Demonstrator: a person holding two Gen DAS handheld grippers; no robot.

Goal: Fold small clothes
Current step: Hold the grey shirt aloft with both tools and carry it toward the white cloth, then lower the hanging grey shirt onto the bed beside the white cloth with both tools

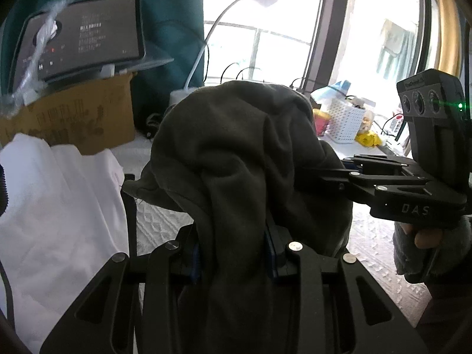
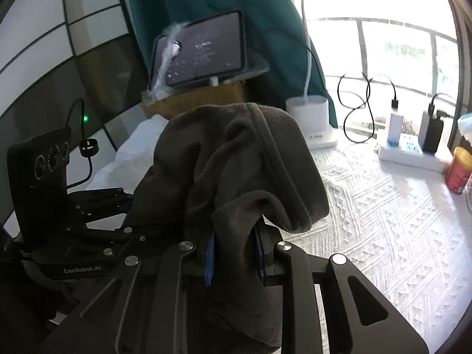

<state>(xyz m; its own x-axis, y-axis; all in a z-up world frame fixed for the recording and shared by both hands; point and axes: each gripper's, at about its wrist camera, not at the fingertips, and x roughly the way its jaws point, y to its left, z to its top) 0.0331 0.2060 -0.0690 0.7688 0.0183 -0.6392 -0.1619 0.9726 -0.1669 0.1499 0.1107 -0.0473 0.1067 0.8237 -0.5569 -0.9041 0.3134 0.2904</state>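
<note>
Left wrist view. Dark grey soft cloth garment (image 1: 244, 159) bunched in centre of frame, raised above white textured table cover (image 1: 165, 221), one fold hanging down between the blue pads (image 1: 271, 253) of left tool (image 1: 236, 262). Jaws narrow, closed on this fold. At right of frame, right tool (image 1: 327, 177) reaching into the same garment from the side, held by a gloved hand (image 1: 424, 242) at lower right; its fingertips hidden in the cloth. White crumpled fabric (image 1: 59, 194) at left, brown cardboard box (image 1: 70, 118) with dark tablet screen (image 1: 79, 38) at upper left.

Right wrist view. Same garment (image 2: 236, 159) in centre, draped over and between the blue ribbed pads (image 2: 210, 262) of the right tool (image 2: 234, 261). Jaws narrow, pinching a thick fold. Left tool body at left of frame, its tips covered by cloth. White lamp base (image 2: 309, 118) and white power strip (image 2: 413, 155) at upper right, red can (image 2: 458, 171) at right edge.

Possible trouble: garment too bunched, so laid down as a lump instead of flat, because both tools hold folds and not clear corners. Also possible slipping of the thick fold from the narrow pads, or catching of the table cover when lowering. Loose end perhaps sweeping toward lamp base and cables.
</note>
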